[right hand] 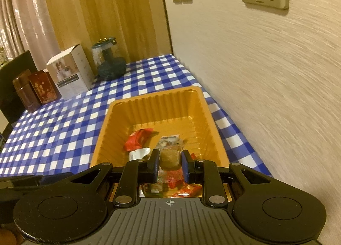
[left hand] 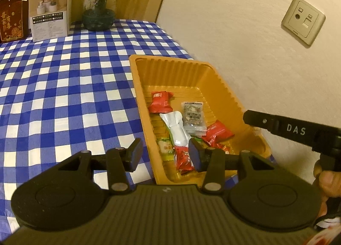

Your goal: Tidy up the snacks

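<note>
An orange plastic tray [left hand: 136,82] stands on the blue-and-white checked cloth by the wall. In it lie a white pouch [left hand: 175,127], a clear packet [left hand: 192,115], red packets [left hand: 161,102] and a green one [left hand: 165,148]. My left gripper [left hand: 166,151] is open and holds nothing; its left finger hangs over the cloth, its right finger over the tray's near end. My right gripper [right hand: 169,164] is shut on a brown snack in a clear wrapper [right hand: 169,158], held above the near part of the tray [right hand: 153,97]. Its black casing [left hand: 294,130] and the hand [left hand: 326,181] show at the left view's right edge.
At the table's far end stand a white carton [left hand: 51,10], a dark glass jar [left hand: 99,8] and a dark red box [left hand: 11,18]. A textured wall with sockets [left hand: 302,23] runs close along the tray's right side. The checked cloth [left hand: 64,85] stretches left of the tray.
</note>
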`<control>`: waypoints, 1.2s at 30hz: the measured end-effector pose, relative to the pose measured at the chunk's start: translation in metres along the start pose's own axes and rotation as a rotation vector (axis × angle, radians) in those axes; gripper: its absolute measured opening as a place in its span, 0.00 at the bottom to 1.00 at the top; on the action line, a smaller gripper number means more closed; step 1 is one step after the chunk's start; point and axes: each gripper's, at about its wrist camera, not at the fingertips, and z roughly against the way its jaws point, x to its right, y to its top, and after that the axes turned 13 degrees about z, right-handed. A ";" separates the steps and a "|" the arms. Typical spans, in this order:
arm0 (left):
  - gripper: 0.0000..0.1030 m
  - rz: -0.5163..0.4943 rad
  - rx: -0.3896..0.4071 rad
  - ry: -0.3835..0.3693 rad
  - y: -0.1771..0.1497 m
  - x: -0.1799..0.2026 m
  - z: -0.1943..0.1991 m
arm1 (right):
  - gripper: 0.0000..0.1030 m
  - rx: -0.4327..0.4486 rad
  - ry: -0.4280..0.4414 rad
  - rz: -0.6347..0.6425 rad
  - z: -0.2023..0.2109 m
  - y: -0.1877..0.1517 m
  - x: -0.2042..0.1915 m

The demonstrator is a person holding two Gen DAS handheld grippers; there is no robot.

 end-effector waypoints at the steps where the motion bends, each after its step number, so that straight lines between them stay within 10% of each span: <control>1: 0.42 -0.001 0.000 0.000 0.000 0.000 0.000 | 0.22 0.001 0.003 0.000 0.000 0.001 -0.001; 18: 0.47 0.015 0.001 -0.003 0.000 -0.002 -0.003 | 0.22 0.001 0.049 -0.014 -0.009 0.002 -0.004; 21: 0.53 0.018 0.005 0.001 0.000 -0.003 -0.002 | 0.68 0.023 0.068 -0.050 -0.009 0.001 0.000; 36: 0.92 -0.003 0.055 0.060 -0.002 0.001 0.012 | 0.70 0.020 0.013 -0.090 0.010 -0.006 0.011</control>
